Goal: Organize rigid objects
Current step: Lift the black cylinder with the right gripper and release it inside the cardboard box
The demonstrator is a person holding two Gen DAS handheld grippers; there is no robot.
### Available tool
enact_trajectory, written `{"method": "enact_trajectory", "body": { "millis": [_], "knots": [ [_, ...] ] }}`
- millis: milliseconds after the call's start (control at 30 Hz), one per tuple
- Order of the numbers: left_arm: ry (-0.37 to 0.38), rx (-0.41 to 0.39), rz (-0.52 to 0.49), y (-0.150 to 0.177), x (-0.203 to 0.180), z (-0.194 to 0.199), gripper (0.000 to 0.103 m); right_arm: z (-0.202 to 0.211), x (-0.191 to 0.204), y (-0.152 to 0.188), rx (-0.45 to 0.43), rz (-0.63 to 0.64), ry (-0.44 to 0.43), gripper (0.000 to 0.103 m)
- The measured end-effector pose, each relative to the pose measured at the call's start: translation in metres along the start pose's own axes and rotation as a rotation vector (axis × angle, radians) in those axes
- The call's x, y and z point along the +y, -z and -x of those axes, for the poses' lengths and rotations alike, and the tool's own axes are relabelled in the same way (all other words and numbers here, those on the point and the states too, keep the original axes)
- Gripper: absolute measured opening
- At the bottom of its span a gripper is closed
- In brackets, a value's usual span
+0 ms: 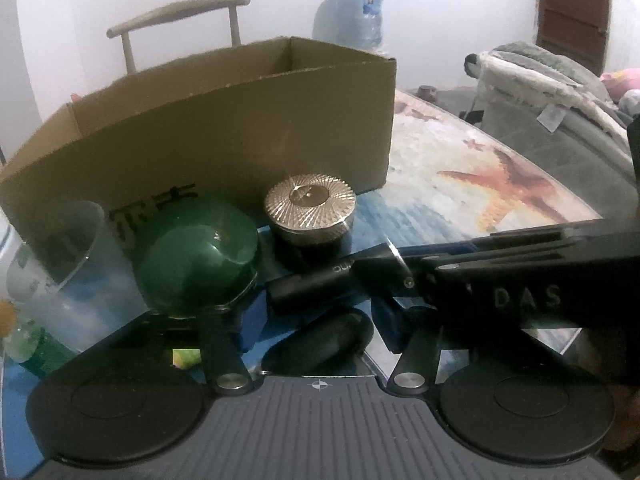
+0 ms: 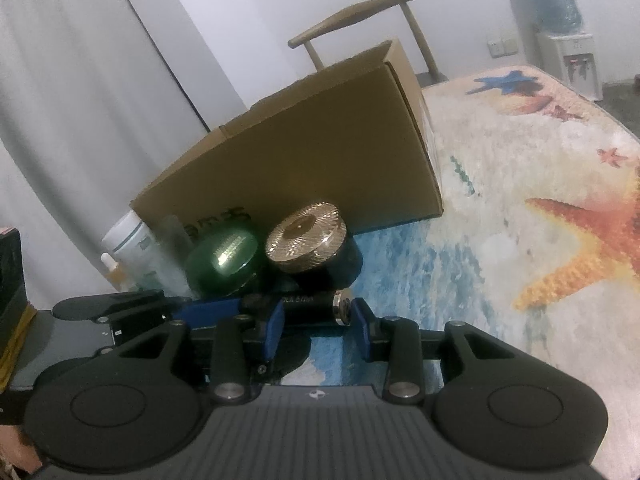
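While the box [image 1: 224,120] stood by, progress looked early.
Right gripper [image 2: 316,320]: jaws clamped on tube [image 2: 310,304].
Left gripper [image 1: 320,312]: jaws apart.
Left: jars [image 1: 310,208], cup [image 1: 76,248].

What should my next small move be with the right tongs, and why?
Probably lift the black tube straight up: the right tongs seem closed on its ends, and the cardboard box behind has a wall it must clear.

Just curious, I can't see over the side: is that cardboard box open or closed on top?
Open. The cardboard box has no lid or flaps over it, and its inner back wall shows above the front rim. What is inside cannot be seen.
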State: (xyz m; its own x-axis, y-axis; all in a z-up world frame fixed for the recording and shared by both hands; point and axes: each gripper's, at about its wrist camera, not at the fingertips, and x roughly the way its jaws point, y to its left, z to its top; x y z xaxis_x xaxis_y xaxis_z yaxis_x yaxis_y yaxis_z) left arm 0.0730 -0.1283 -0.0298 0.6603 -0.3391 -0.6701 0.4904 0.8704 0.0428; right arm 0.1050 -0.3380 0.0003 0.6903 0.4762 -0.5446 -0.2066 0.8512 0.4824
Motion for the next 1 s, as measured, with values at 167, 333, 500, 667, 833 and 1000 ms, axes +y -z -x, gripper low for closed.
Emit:
{"method": "enact_trajectory", "body": {
  "millis": [167, 333, 500, 667, 833, 1000],
  "knots": [
    [0.0, -0.051, -0.018, -0.002, -0.006, 0.024, 0.056, 0.023, 0.016, -0.002, -0.025, 0.018, 0.015, 0.039],
    [0.001, -0.172, -0.032, -0.014, -0.01, 0.067, 0.056, 0.062, 0.049, -0.016, -0.096, 0.087, 0.038, 0.039],
    [-0.057, -0.275, -0.033, -0.038, 0.002, 0.095, 0.056, 0.073, 0.081, -0.054, -0.153, 0.179, 0.01, 0.039],
    [-0.158, -0.306, -0.031, -0.079, 0.033, 0.093, 0.056, 0.044, 0.103, -0.108, -0.131, 0.246, -0.058, 0.039],
    [-0.208, -0.185, -0.017, -0.127, 0.08, 0.051, 0.056, -0.03, 0.112, -0.171, -0.002, 0.25, -0.099, 0.039],
    [-0.217, 0.026, 0.012, -0.164, 0.125, -0.015, 0.056, -0.127, 0.093, -0.216, 0.215, 0.125, -0.14, 0.039]
  ]
}}
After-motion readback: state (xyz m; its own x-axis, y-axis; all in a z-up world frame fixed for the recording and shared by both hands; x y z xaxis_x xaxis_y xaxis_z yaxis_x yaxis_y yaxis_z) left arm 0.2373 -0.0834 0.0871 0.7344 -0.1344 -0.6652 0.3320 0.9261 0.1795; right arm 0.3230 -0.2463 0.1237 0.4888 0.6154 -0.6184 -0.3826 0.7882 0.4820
